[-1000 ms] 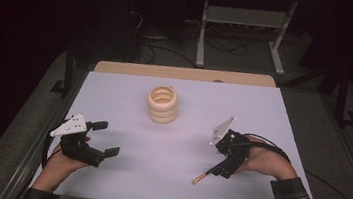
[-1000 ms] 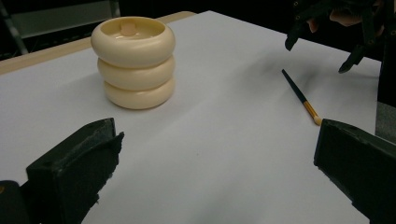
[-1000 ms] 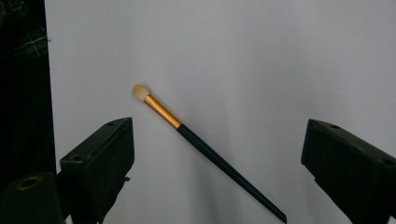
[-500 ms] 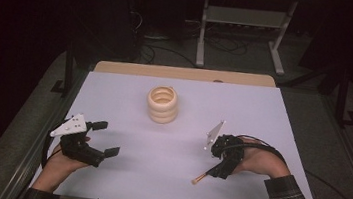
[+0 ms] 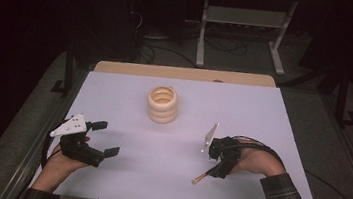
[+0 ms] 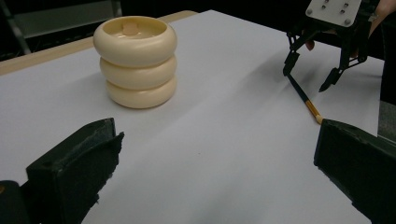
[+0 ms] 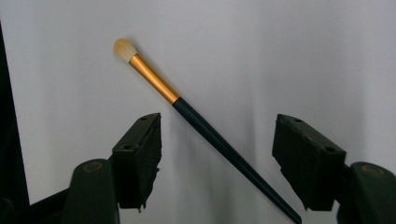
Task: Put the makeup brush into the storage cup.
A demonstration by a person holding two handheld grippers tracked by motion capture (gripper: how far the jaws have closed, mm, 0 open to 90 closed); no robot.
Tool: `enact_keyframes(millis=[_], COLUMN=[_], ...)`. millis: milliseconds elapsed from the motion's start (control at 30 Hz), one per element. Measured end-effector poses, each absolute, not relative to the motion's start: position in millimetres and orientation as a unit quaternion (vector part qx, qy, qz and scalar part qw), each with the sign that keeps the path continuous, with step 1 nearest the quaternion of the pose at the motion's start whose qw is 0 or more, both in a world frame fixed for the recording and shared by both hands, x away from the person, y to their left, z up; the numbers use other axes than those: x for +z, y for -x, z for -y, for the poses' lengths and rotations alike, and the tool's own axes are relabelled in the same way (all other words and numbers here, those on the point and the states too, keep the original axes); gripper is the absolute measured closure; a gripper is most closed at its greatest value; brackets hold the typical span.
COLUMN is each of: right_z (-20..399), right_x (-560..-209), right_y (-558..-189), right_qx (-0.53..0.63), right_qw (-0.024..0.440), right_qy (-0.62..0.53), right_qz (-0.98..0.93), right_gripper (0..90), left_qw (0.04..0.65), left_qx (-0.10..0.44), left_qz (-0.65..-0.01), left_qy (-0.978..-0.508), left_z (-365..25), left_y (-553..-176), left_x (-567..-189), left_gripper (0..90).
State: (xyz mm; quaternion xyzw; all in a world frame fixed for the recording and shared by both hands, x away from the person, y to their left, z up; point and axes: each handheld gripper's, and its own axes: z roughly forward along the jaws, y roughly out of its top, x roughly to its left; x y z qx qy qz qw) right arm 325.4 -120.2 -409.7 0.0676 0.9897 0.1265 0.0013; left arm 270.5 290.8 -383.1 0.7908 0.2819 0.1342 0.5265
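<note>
Brush (image 5: pixel 204 175) is the thing at hand: a thin make-up brush with a dark handle, a gold ferrule and a pale tuft, lying flat on the white surface (image 5: pixel 263 114) near the person's front edge, on the right side. Compared with a second ago, the right hand-held gripper (image 5: pixel 219 167) has settled slightly lower over it and its jaws have just been closing; they now straddle the dark handle, and a gap still shows on each side of it in the right gripper view, so the pads do not press it. The brush itself lies where it lay before. In the high view its long axis runs on a slant, the tuft pointing toward the near left and the handle end running up to the right under the gripper. The left hand-held gripper (image 5: pixel 103 137) has kept its place at the left of the surface, jaws wide apart with nothing between them. A stack of cream rings (image 5: pixel 162 104) stands mid-surface, well apart from both.
</note>
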Motion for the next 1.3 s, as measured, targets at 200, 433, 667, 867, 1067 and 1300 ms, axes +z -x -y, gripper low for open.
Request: enact_keyframes(millis=[200, 433, 667, 867, 1067, 1300], right_z=[118, 118, 118, 119, 119, 119], right_x=[-413, -419, -420, -421, -422, -423], right_y=[-327, -328, -327, -326, -326, -326], right_qx=[0.117, 0.107, 0.100, 0.094, 0.091, 0.087], right_qw=[-0.001, 0.000, -0.002, -0.001, -0.002, -0.003], right_qy=[-0.069, -0.066, -0.063, -0.060, -0.058, -0.060], right_qz=[-0.991, -0.992, -0.993, -0.994, -0.994, -0.994], right_gripper=[37.2, 42.7, 48.1, 52.2, 55.0, 59.0], left_qw=[0.526, 0.526, 0.525, 0.526, 0.526, 0.527], left_qx=[0.133, 0.135, 0.135, 0.134, 0.135, 0.134], left_qz=[-0.281, -0.280, -0.280, -0.280, -0.280, -0.280], left_qy=[-0.791, -0.792, -0.792, -0.792, -0.792, -0.791], left_z=[-291, -291, -291, -290, -291, -291], left_y=[-270, -270, -270, -270, -270, -270], left_x=[-383, -383, -383, -383, -383, -383], left_gripper=[0.0, 0.0, 0.0, 0.0, 0.0, 0.0])
